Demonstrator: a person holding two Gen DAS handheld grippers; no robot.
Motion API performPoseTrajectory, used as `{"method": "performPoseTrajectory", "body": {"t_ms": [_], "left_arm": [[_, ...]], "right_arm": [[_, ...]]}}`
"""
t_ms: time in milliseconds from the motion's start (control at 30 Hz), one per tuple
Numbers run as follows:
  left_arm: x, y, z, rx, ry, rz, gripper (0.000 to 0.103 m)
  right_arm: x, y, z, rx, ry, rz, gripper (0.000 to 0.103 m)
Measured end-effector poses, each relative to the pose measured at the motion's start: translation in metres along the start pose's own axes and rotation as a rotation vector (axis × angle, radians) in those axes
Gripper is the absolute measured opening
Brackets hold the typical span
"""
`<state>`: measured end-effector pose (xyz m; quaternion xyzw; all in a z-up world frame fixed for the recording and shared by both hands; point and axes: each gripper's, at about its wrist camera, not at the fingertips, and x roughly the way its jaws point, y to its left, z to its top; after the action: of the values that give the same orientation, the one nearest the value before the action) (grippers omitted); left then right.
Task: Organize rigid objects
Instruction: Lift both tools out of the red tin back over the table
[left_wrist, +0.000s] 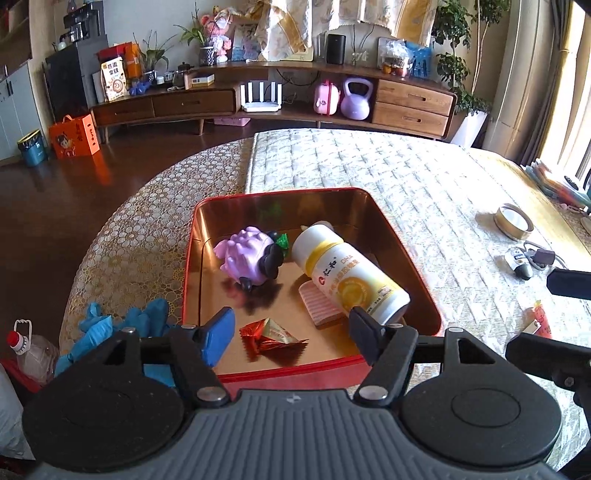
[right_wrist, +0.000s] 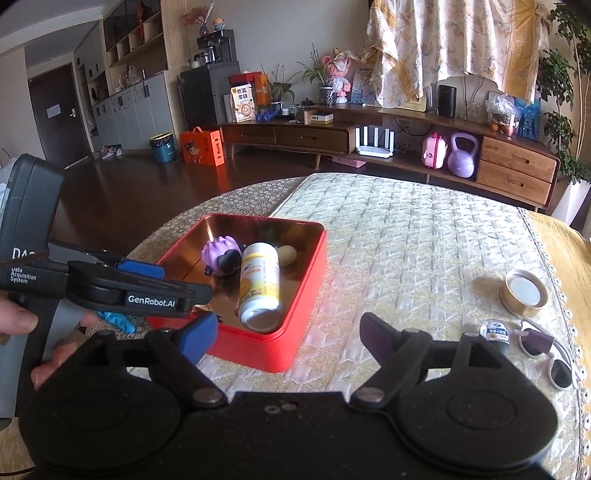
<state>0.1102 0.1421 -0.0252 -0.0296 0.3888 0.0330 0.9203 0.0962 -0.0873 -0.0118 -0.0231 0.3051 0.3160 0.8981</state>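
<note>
the left tool (right_wrist: 177, 291) reads "genrobot.ai" and "data acquisition system". both tools gape with nothing between them, the right tool (right_wrist: 288, 338) too. the bottle (left_wrist: 351, 275) in the red tin (left_wrist: 406, 258) reads "dha".

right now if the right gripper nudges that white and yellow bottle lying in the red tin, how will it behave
The bottle lies on its side, so it would probably roll, though the red tin wall should stop it. Its glossy surface may slip between pads. It looks like rigid plastic, likely light.

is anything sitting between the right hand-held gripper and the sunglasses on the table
Nothing visible does. The right hand-held gripper is open and empty; the sunglasses lie off to its right on bare quilted cloth. A small capped bottle lies just beside them, at their left end.
</note>
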Motion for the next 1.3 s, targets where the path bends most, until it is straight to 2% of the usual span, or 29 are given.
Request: {"method": "performPoseTrajectory", "body": {"t_ms": [133,333,633,767,967,1300], "left_arm": [[-0.012,-0.017,-0.002,0.019,-0.029,-0.038,0.069],[-0.022,-0.044,-0.008,0.042,-0.049,-0.104,0.078],[-0.023,-0.088,-0.022,0.081,-0.074,-0.187,0.083],[-0.016,-0.108,-0.029,0.096,-0.064,-0.215,0.083],[-0.002,-0.142,-0.038,0.155,-0.007,-0.272,0.083],[0.031,-0.182,-0.047,0.255,0.008,-0.258,0.083]], "right_arm": [[-0.015,-0.011,-0.008,0.017,-0.017,-0.030,0.094],[-0.039,-0.036,-0.022,0.061,-0.041,-0.075,0.103],[-0.057,-0.078,-0.048,0.124,-0.026,-0.155,0.103],[-0.061,-0.097,-0.055,0.160,-0.023,-0.185,0.103],[-0.061,-0.121,-0.067,0.201,-0.010,-0.214,0.103],[-0.041,-0.149,-0.079,0.257,0.050,-0.246,0.102]]}}
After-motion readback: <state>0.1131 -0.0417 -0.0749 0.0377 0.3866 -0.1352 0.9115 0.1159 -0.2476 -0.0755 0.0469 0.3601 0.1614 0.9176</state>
